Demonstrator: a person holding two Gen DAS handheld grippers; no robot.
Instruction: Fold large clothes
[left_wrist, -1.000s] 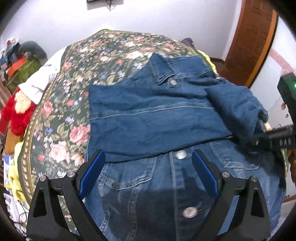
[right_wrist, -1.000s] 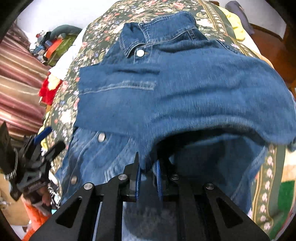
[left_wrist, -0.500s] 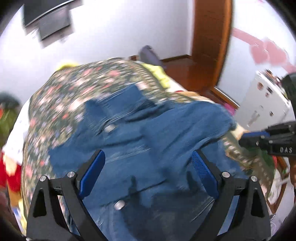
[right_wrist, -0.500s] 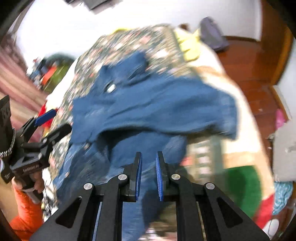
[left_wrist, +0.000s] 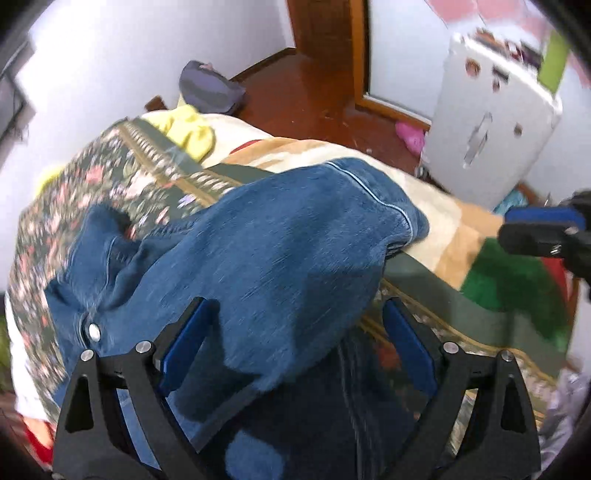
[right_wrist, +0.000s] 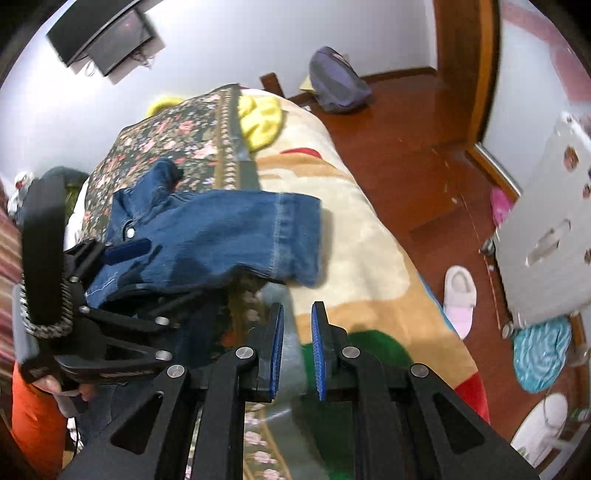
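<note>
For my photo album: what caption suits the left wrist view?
Open left gripper above a denim jacket on a floral bedspread.

Jacket (right_wrist: 207, 236) on the bedspread (right_wrist: 177, 140), cabinet (right_wrist: 550, 240) right of the bed (slipper (right_wrist: 460, 295) between)

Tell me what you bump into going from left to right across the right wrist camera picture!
Left gripper → denim jacket → beige blanket → white slipper → teal cloth.
</note>
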